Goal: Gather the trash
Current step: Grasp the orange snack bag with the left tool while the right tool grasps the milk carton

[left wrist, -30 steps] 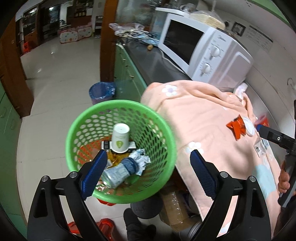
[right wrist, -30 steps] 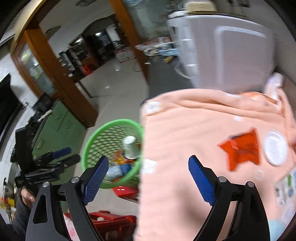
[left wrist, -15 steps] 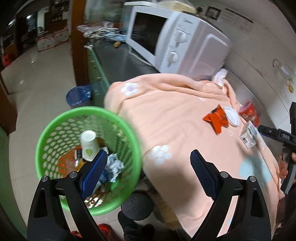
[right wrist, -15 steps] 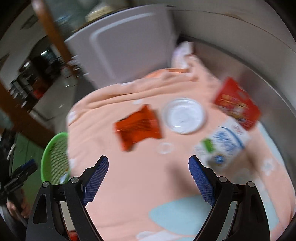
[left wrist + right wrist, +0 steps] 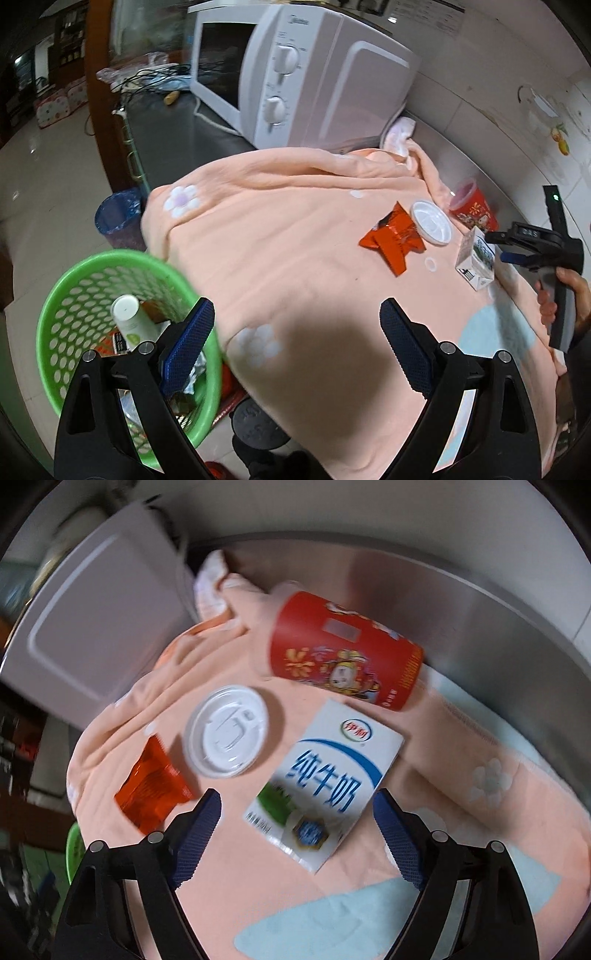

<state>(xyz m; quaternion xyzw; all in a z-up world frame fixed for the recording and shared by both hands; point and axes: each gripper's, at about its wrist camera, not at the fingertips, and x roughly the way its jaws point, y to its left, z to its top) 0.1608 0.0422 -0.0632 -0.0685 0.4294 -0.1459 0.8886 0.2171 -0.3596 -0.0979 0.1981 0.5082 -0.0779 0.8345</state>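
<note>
A white and blue milk carton [image 5: 325, 775] lies flat on the peach blanket [image 5: 258, 886]. My right gripper [image 5: 297, 830] hovers just above the carton's near end, jaws closing, pads not touching it. Beside the carton lie a red paper cup [image 5: 343, 650] on its side, a white plastic lid [image 5: 225, 731] and an orange wrapper [image 5: 153, 790]. In the left wrist view the carton [image 5: 476, 262], lid [image 5: 431, 222], wrapper [image 5: 393, 240] and cup [image 5: 472, 210] sit at the right, with the right gripper [image 5: 502, 247] at the carton. My left gripper [image 5: 297, 343] is open and empty over the blanket's near edge. The green basket [image 5: 62, 295], holding trash, is at lower left.
A white microwave [image 5: 295, 66] stands on the steel counter [image 5: 166, 140] behind the blanket. A blue bin [image 5: 118, 218] stands on the floor by the counter. A person's hand [image 5: 569, 291] grips the right tool's handle at the far right. The tiled wall [image 5: 498, 103] runs close behind.
The left gripper has swung right, from over the basket to over the blanket. The right gripper has swept from the basket side to just above the milk carton, rolling as it went.
</note>
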